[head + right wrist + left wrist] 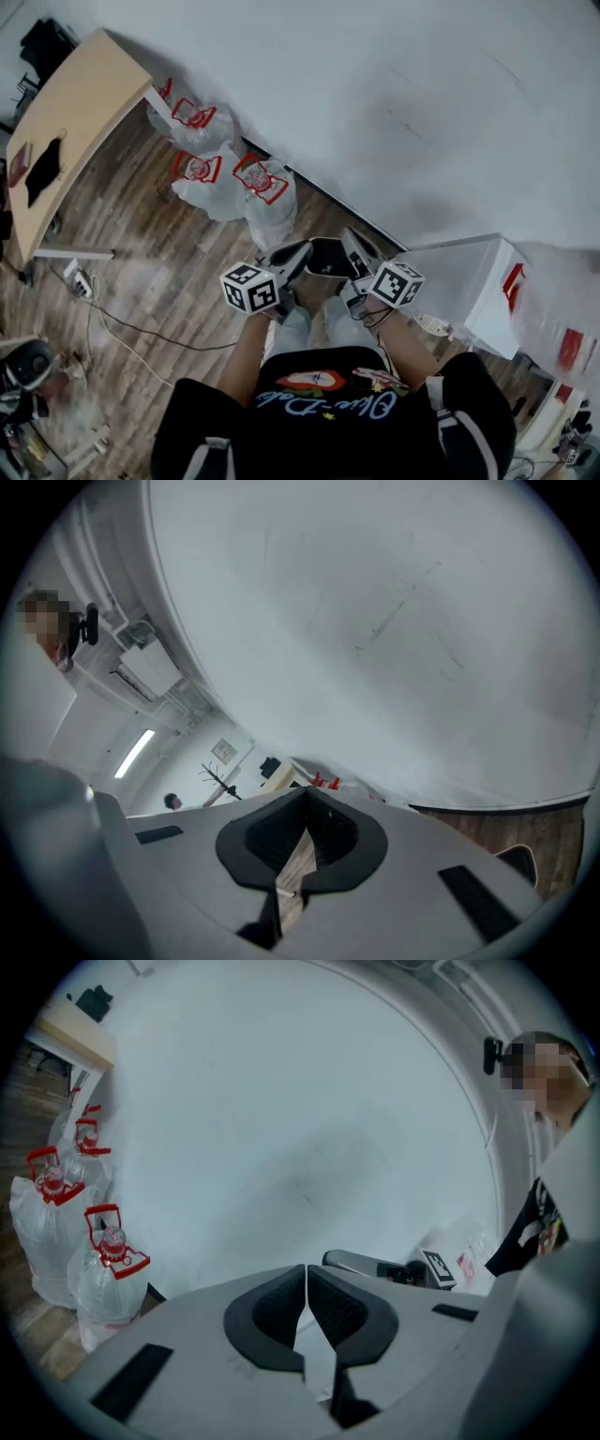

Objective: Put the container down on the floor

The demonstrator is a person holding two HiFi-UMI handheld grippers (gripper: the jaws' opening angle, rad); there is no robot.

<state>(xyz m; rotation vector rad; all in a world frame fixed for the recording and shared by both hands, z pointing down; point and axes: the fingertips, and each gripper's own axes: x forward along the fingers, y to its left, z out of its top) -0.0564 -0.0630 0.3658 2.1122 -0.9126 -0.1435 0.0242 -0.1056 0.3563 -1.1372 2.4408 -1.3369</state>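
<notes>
White wall (pixel 394 94) fills the view ahead of both tongs, with wood floor (pixel 159 253) below. Desk (pixel 80 117) is far off beyond the left tongs. I take the white box (pixel 469 281), just right of the right tongs and against the wall, to be the container; nothing touches it. Bagged water jugs (pixel 202 173) sit left of the left tongs. Left tongs (pixel 307 1279) and right tongs (pixel 306 803) are both clenched, with nothing between them. Box looks stiff, smooth-sided, bulky, likely slippery; weight unknown. I'd grip opposite top edges, one set of tongs each.

Head view looks steeply down; both gripper views face the same white wall (pixel 281 1101).
</notes>
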